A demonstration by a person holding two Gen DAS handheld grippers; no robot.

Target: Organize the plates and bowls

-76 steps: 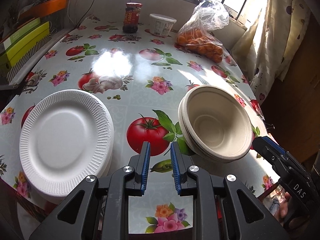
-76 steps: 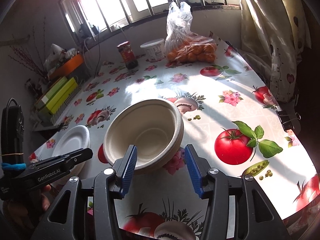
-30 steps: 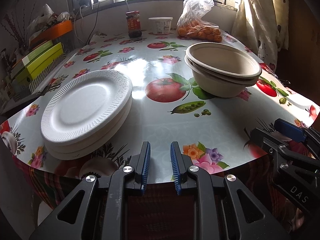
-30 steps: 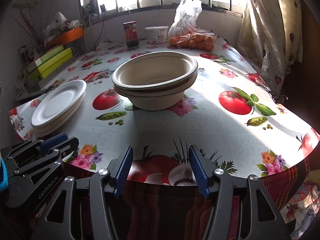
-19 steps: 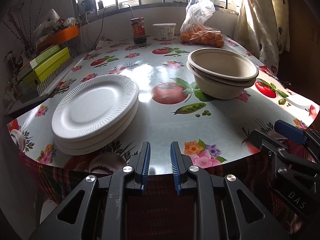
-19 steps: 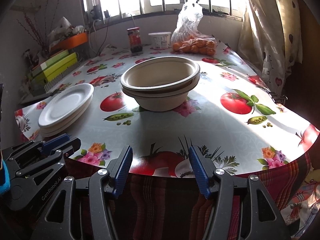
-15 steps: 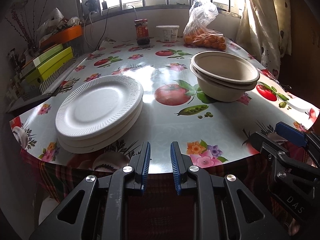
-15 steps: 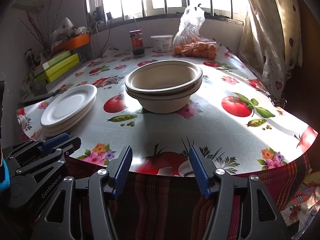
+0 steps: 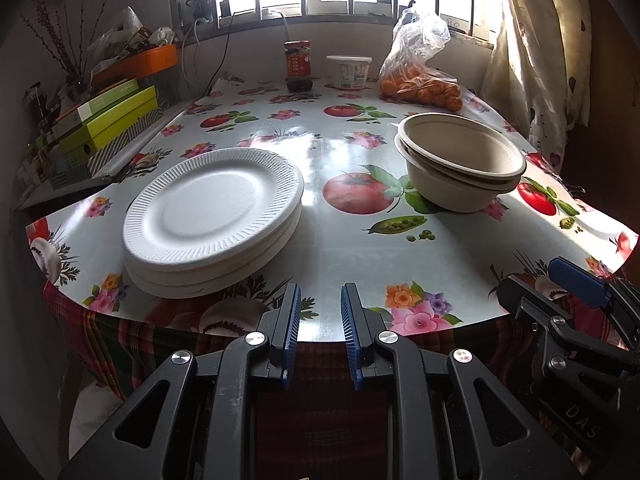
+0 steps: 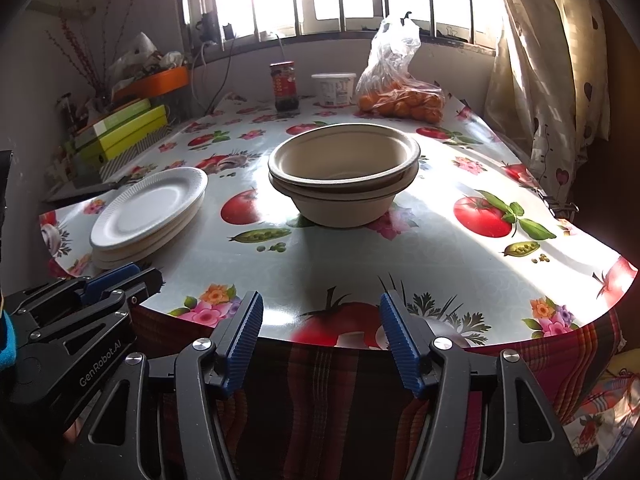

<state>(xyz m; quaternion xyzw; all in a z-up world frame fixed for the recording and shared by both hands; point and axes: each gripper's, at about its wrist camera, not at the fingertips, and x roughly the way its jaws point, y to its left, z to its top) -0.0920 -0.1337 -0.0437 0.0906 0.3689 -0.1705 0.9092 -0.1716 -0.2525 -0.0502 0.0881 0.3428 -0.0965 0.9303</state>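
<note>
A stack of white foam plates [image 9: 212,216] sits near the table's front left edge; it also shows in the right wrist view [image 10: 150,210]. A stack of beige paper bowls [image 9: 460,166] stands at the right; it also shows in the right wrist view [image 10: 344,174]. My left gripper [image 9: 320,328] is empty, its jaws a narrow gap apart, off the front edge of the table. My right gripper [image 10: 320,336] is wide open and empty, also off the front edge, in line with the bowls.
At the back stand a dark jar [image 9: 297,66], a white tub [image 9: 349,72] and a bag of oranges [image 9: 420,80]. Green boxes [image 9: 104,120] and clutter lie at the left. A curtain [image 9: 536,48] hangs at the right. The table [image 9: 344,248] has a floral oilcloth.
Both grippers have drawn back from the table and risen a little; 2.5 s ago the right gripper was at the bowls. Plates and bowls have not moved.
</note>
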